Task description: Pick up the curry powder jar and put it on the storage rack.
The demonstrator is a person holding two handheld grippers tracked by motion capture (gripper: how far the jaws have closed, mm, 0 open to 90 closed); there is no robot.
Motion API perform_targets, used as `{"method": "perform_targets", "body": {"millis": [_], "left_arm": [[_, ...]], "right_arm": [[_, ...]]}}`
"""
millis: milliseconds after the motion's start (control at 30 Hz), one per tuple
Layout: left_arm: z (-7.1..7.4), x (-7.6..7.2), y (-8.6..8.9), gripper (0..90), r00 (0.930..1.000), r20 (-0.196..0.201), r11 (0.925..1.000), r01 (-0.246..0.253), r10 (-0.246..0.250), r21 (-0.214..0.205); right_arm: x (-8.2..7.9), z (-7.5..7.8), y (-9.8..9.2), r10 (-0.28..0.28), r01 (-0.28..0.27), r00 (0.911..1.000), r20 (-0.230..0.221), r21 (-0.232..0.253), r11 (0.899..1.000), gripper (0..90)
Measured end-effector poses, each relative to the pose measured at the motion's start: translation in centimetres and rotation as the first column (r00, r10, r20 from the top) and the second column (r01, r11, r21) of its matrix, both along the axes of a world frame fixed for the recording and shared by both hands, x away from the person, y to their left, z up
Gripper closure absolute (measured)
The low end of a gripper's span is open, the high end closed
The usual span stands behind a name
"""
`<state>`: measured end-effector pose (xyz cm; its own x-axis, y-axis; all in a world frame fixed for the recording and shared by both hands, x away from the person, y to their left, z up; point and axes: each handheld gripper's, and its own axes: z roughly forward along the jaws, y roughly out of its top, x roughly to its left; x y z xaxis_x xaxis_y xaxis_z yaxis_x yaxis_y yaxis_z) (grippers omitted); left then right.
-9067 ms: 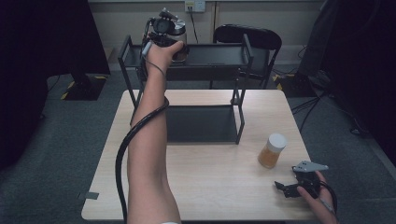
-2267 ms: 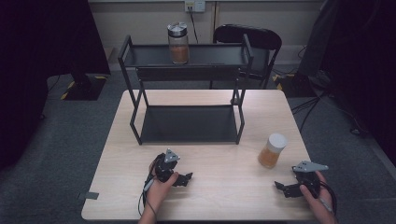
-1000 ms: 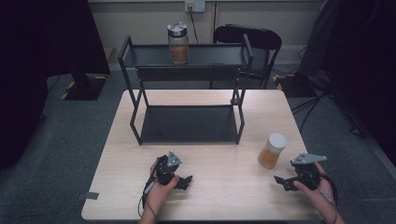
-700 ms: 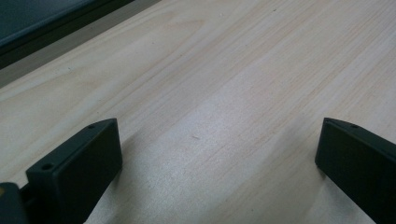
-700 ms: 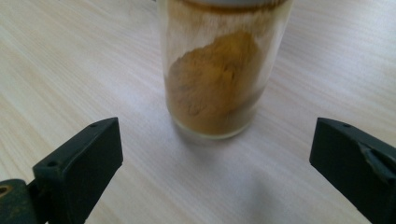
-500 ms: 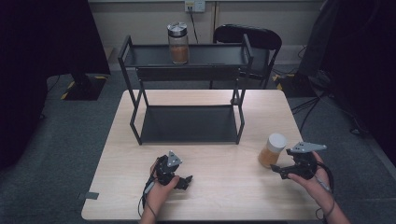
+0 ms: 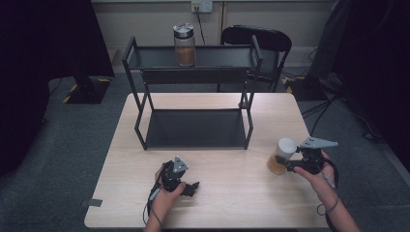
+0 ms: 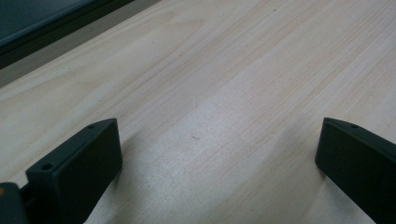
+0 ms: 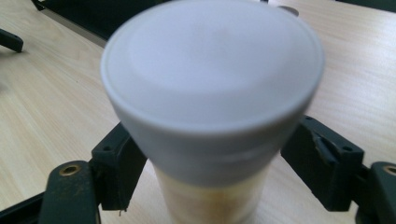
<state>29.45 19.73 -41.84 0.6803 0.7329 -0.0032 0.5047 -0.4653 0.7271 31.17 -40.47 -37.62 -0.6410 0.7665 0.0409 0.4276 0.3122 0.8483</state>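
A: Since the earlier frames the right gripper (image 7: 283, 166) has been carried across the table (image 7: 227, 203) up to the white-lidded jar (image 7: 282, 155), and its jaws have just been closing with the jar between them. The left gripper (image 7: 192, 185) has been kept where it was, near the front edge.

B: Can the grip be confirmed?

A: In the right gripper view the jar (image 9: 212, 107) is seen between the two black jaws, which are drawn in against its pale body just under the lid. Actual contact is partly hidden by the overhanging lid, and the lid itself is blurred, but the jar appears to be pinched. Its base is cut off at the bottom of that view, so it cannot be told there whether it is lifted; from the high view it seems to be standing on the table's right side, tilted slightly.

B: And the left one?

A: Its jaws are spread wide, with bare wood between them in the left gripper view; its own body is cut off at the lower corners. From above it is largely covered by the hand (image 7: 167, 195).

B: Farther back?

A: A black two-tier rack (image 7: 196, 77) is set at the table's far half. A second jar (image 7: 184, 44), with brown contents, is standing on its top shelf. Behind that a dark chair (image 7: 258, 38) is partly hidden by the rack, and the room's sides are lost in shadow
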Motion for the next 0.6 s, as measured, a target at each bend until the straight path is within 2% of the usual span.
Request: {"method": "perform_targets", "body": {"millis": [133, 167, 300, 600], "left_arm": [[0.0, 0.0, 0.0, 0.0, 1.0000, 0.000, 1.0000, 0.000, 0.000, 0.000], [0.0, 0.0, 0.0, 0.0, 1.0000, 0.000, 1.0000, 0.000, 0.000, 0.000], [0.0, 0.0, 0.0, 0.0, 1.0000, 0.000, 1.0000, 0.000, 0.000, 0.000], [0.0, 0.0, 0.0, 0.0, 1.0000, 0.000, 1.0000, 0.000, 0.000, 0.000]], "right_arm": [[0.2, -0.3, 0.3, 0.019, -0.019, 0.9995, 0.025, 0.003, 1.000, 34.1], [0.1, -0.2, 0.5, 0.024, -0.023, 0.9989, 0.040, -0.014, 1.000, 34.6], [0.0, -0.3, 0.7, 0.029, -0.028, 0.9983, 0.051, -0.017, 0.999, 34.9], [-0.4, 0.0, 1.6, 0.082, -0.081, 0.9956, 0.045, -0.027, 0.996, 35.1]]}}
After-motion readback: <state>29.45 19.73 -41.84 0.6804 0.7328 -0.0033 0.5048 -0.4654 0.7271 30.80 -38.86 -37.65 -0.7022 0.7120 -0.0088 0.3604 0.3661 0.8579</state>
